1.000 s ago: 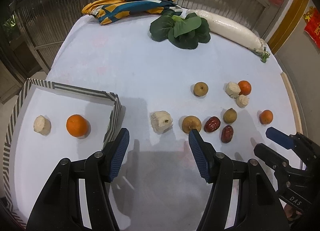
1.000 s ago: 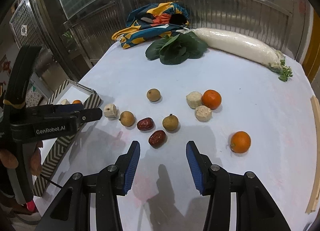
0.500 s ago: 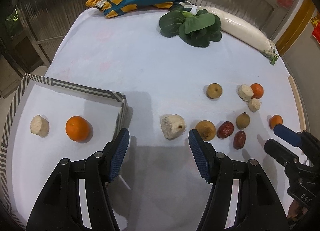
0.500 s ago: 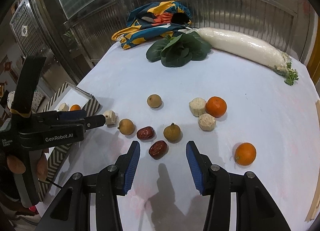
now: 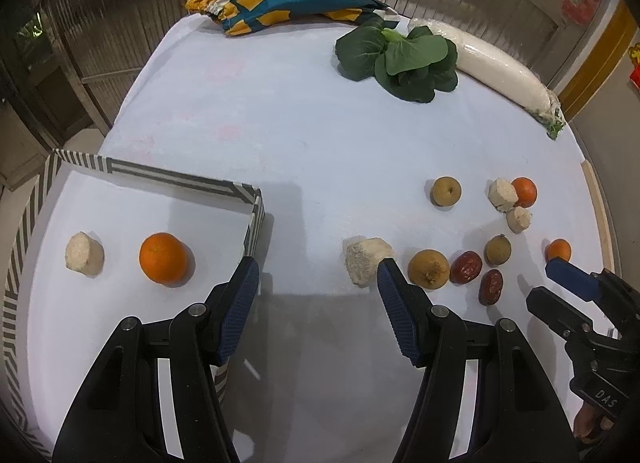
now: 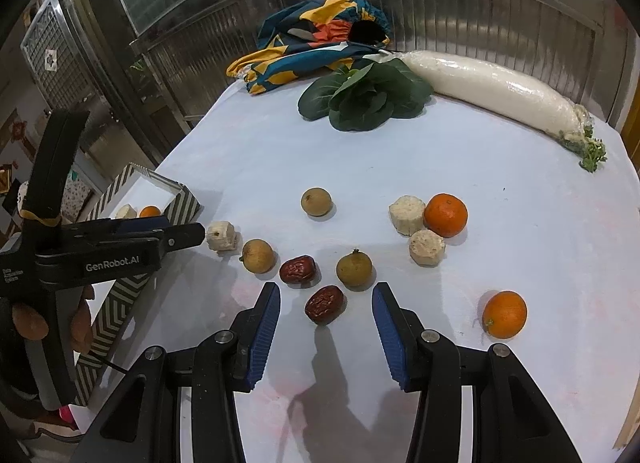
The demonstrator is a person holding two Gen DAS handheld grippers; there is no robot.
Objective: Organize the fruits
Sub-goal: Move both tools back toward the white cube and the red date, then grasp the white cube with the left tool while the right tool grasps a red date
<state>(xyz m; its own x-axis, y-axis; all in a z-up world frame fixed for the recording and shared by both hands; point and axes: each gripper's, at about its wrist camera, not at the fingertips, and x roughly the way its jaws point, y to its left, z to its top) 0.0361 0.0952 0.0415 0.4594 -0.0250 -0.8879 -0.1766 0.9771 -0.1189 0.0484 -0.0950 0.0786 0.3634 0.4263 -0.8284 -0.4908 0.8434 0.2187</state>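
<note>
A striped-rim box [image 5: 180, 179] at the left holds an orange [image 5: 163, 258] and a pale cut chunk [image 5: 84, 253]. My left gripper [image 5: 316, 277] is open above the white cloth beside the box, its right finger just in front of another pale chunk [image 5: 366, 263]. A brown fruit [image 5: 428, 267], two red dates [image 5: 466, 266] and further fruits lie to the right. My right gripper [image 6: 325, 309] is open, and a red date [image 6: 325, 304] lies on the cloth between its fingertips, untouched. Oranges [image 6: 504, 313] [image 6: 445, 215] lie further right.
At the back of the table lie a leafy green [image 6: 362, 101], a long white radish [image 6: 496, 93] and a colourful cloth bundle [image 6: 316, 41]. A metal railing stands behind. The table edge [image 5: 598, 207] runs along the right.
The left wrist view has shifted: the fruits and box slid right and down in its frame. The right view crept closer to the red date. Both jaws kept their width.
</note>
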